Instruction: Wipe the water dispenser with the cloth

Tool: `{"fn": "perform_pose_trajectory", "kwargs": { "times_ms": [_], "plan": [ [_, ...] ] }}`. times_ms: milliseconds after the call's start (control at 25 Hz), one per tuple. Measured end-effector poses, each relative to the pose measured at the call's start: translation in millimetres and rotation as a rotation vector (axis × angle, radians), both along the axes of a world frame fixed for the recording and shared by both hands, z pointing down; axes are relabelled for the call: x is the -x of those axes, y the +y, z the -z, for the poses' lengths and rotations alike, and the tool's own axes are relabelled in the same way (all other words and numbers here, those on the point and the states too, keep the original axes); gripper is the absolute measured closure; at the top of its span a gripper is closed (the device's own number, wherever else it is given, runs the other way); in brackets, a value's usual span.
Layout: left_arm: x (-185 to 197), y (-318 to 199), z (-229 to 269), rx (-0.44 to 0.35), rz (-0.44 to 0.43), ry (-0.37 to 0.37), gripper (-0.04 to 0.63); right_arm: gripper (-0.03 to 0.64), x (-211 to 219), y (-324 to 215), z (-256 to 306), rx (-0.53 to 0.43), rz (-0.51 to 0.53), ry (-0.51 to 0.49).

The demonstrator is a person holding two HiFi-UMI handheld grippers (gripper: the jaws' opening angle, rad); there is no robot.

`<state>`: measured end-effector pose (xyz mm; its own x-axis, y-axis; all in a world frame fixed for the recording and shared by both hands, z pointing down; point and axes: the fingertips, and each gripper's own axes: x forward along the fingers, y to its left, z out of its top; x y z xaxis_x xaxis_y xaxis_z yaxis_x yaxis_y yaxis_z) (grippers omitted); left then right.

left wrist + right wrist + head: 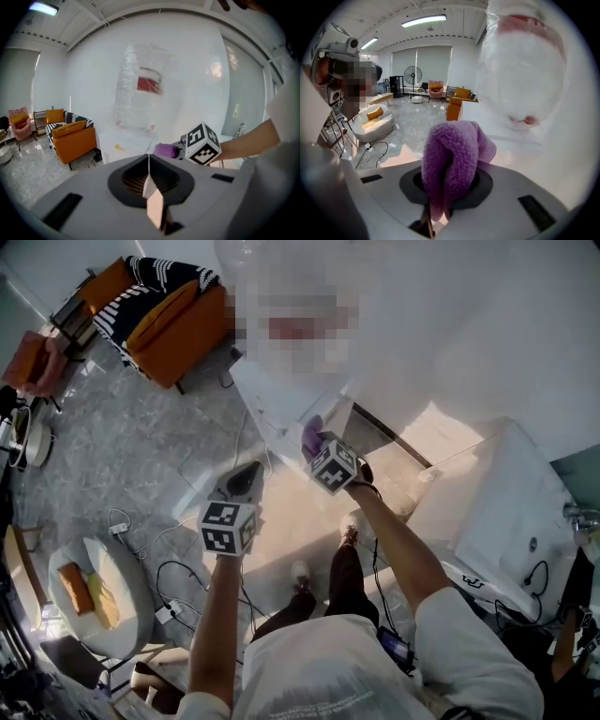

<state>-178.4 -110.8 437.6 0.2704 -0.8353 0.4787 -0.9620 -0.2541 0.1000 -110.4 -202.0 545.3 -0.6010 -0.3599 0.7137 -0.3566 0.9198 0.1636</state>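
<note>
The white water dispenser (274,407) stands ahead of me with a large clear bottle (143,89) on top, also seen in the right gripper view as the bottle (525,79). My right gripper (317,442) is shut on a purple fluffy cloth (452,157) and holds it close by the dispenser's top, beside the base of the bottle. The cloth (165,150) and the right gripper's marker cube (202,144) show in the left gripper view. My left gripper (248,476) hangs lower and to the left, apart from the dispenser, its jaws shut on nothing (150,161).
An orange sofa (173,320) with a striped throw stands at the back left, with a pink armchair (33,362) beyond it. A round white seat (98,592) and loose cables (178,577) lie on the floor at the left. A white cabinet (506,512) is at the right.
</note>
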Motion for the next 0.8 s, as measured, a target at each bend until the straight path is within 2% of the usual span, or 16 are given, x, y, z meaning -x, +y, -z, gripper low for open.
{"fn": "perform_pose_trajectory", "kwargs": {
  "times_ms": [120,280,480,680,800],
  "plan": [
    [-4.8,5.3,4.2,-0.008,-0.025,0.001,0.578,0.56,-14.2,6.5,1.9,0.001,-0.032,-0.009],
    [-22.3,1.7,-1.5,-0.004,-0.048,0.022,0.578,0.56,-58.9,-4.3,-0.3,0.012,-0.138,-0.025],
    [-58.0,-16.9,-28.0,0.016,-0.082,-0.064,0.578,0.561,-131.5,-31.7,-13.5,0.025,-0.303,-0.049],
    [-78.0,-42.8,-61.1,0.035,-0.048,-0.017,0.577,0.56,-187.1,-53.9,-33.9,0.043,-0.398,-0.048],
    [-101.7,-58.4,-83.7,0.064,-0.083,-0.02,0.578,0.561,-217.3,-70.5,-51.3,0.064,-0.453,-0.05]
  ]
}}
